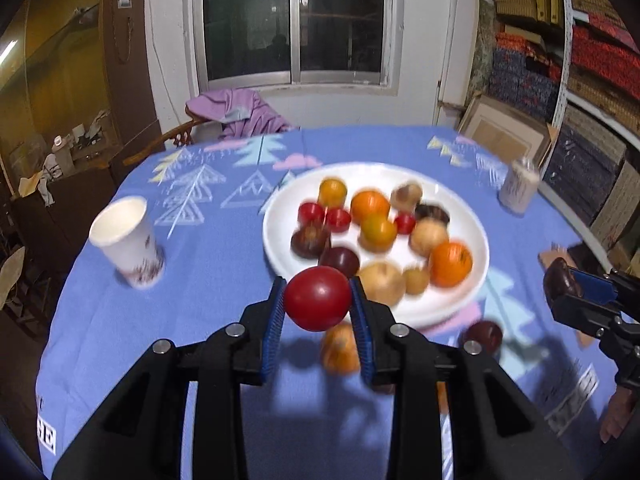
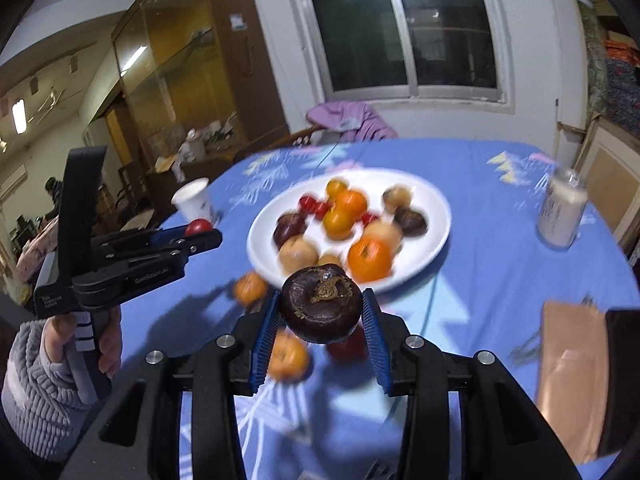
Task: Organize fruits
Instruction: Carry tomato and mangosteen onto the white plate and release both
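My left gripper (image 1: 318, 298) is shut on a red tomato (image 1: 318, 298), held above the blue tablecloth just short of the white plate (image 1: 280, 236). My right gripper (image 2: 320, 312) is shut on a dark brown round fruit (image 2: 322, 308), also raised in front of the plate (image 2: 436, 220). The plate holds several fruits: oranges, small red tomatoes, dark purple and tan ones. The left gripper (image 2: 200, 230) shows at the left of the right wrist view with its tomato (image 2: 199, 226); the right gripper (image 1: 560, 284) shows at the right edge of the left wrist view.
Loose fruits lie on the cloth: an orange (image 1: 340, 348), a dark red one (image 1: 484, 334), two more oranges (image 2: 250, 288) (image 2: 288, 356). A paper cup (image 1: 128, 240) stands left, a jar (image 1: 520, 188) right, a brown bag (image 2: 572, 380) near right. A person's hand (image 2: 108, 344) grips the left handle.
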A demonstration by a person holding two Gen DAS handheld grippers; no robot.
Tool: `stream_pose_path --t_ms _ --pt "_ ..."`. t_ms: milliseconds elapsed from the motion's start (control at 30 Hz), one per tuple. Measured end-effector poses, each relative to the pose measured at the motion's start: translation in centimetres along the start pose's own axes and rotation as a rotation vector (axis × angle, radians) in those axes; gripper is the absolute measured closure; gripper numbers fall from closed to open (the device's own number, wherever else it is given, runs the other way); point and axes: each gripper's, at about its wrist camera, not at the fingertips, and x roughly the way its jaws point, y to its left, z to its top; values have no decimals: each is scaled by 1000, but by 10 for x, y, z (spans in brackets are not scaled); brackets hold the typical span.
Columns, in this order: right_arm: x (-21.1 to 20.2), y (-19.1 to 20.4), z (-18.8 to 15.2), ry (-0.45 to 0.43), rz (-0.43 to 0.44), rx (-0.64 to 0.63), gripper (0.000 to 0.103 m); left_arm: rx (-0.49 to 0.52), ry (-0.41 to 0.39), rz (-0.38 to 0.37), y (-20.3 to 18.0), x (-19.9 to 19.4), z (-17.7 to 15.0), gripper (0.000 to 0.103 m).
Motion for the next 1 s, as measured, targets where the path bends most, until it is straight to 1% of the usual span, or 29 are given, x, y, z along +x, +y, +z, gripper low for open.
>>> stream_pose_path --t_ms 67,133,267,400,467,567,667,700,733,767,833,1000 --pt "10 -9 24 -12 -12 20 61 -24 0 -25 -2 9 17 72" --pt "24 -16 39 -14 -23 31 61 -29 11 -39 -8 24 29 72" --pt "72 -29 60 34 -25 63 61 -35 52 -50 -13 61 41 72" --pt "116 -35 63 93 -25 70 61 -41 112 -55 -12 98 47 72" --pt "133 -33 59 118 -19 51 61 -38 120 -52 -12 109 47 72" --pt "149 -33 53 143 -21 35 61 -42 137 -63 -10 123 44 72" --pt "157 -35 48 156 -21 36 60 -36 149 -74 -10 133 40 72" --pt "156 -34 48 149 -23 34 56 -22 141 -67 -12 133 39 70" --pt "156 -36 49 146 -30 41 37 -6 142 -60 -15 133 39 60" --pt "153 -40 50 131 -37 64 30 -5 132 -51 -15 131 39 49" --pt "148 -48 53 120 -5 114 30 -22 109 -44 -11 126 40 34" --pt "118 -59 58 69 8 198 29 -88 67 -35 7 103 48 32"
